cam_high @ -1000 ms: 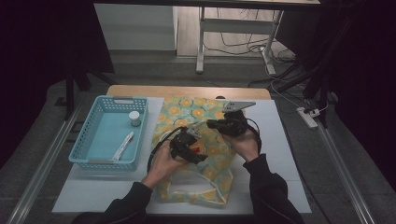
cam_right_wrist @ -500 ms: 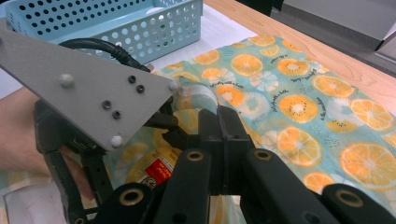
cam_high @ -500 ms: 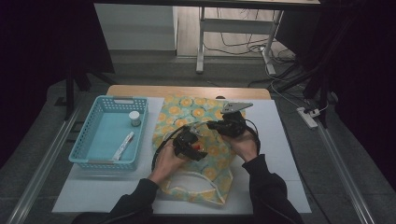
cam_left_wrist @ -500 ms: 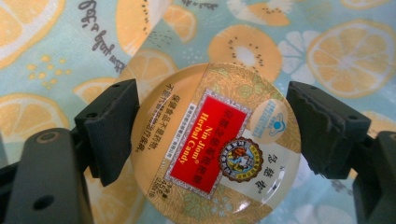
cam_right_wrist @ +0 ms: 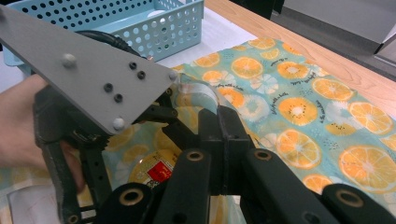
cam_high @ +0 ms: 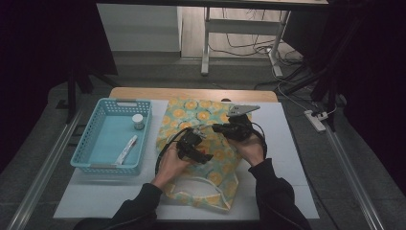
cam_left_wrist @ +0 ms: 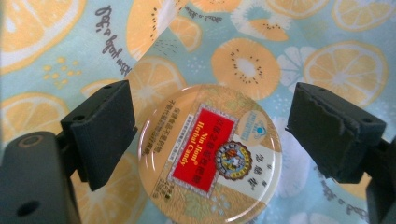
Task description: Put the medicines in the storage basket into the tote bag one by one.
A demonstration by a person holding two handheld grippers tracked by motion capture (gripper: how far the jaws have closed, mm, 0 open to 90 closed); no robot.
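A fruit-print cloth bag (cam_high: 206, 115) lies flat on the white mat. On it rests a round herbal candy tin (cam_left_wrist: 210, 154) with a red label. My left gripper (cam_left_wrist: 210, 116) hovers straight over the tin. Its jaws have just been opening and stand on either side of the tin with a gap at each pad. In the high view the left gripper (cam_high: 201, 155) sits mid-bag. My right gripper (cam_right_wrist: 218, 114) is shut, pinching a raised fold of the bag at its pale trim (cam_right_wrist: 198, 91). It shows beside the left one in the high view (cam_high: 219, 128).
A blue perforated basket (cam_high: 107, 165) stands left of the bag, holding a small capped bottle (cam_high: 138, 121) and a white tube (cam_high: 126, 149). The bag's handles (cam_high: 203, 184) lie toward the person. A wooden table edge (cam_high: 191, 93) runs along the back.
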